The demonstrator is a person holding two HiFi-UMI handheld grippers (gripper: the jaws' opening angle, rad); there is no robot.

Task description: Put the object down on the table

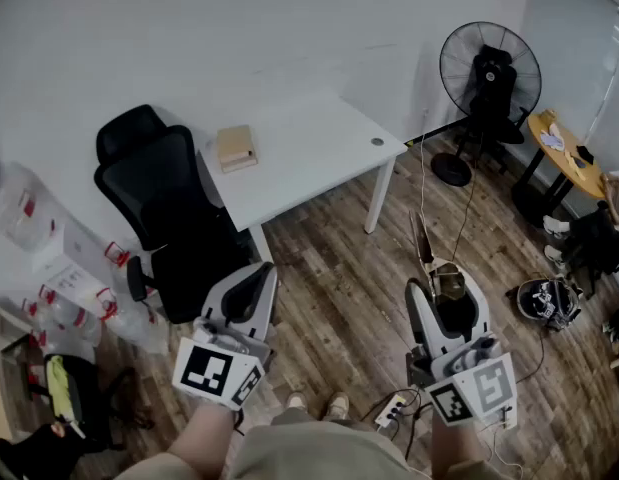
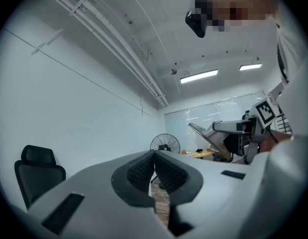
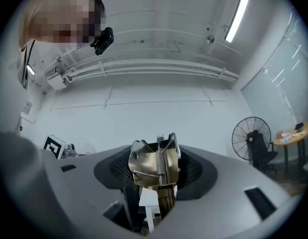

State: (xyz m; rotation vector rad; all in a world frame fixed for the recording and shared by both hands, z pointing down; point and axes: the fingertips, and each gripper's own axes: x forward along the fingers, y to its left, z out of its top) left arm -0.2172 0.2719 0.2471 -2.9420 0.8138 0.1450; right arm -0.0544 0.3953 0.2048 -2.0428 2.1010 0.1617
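Note:
My right gripper (image 1: 446, 280) is shut on a brass-coloured metal spring clip (image 1: 448, 284). A thin flat plate (image 1: 423, 236) sticks out past the jaws over the wood floor. In the right gripper view the clip (image 3: 154, 166) fills the space between the dark pads (image 3: 193, 169), its coil spring facing the camera. The left gripper view shows the same plate (image 2: 209, 137) slanting up out of the right gripper. My left gripper (image 1: 256, 280) is shut with nothing in it, and its pads (image 2: 144, 169) meet at the tip. The white table (image 1: 319, 163) stands ahead, well beyond both grippers.
A tan box (image 1: 236, 148) and a small dark disc (image 1: 377, 142) lie on the table. A black office chair (image 1: 169, 208) stands at its left end. A floor fan (image 1: 489, 78) and a round wooden table (image 1: 564, 153) are at the right. A power strip (image 1: 394, 408) lies near the person's feet.

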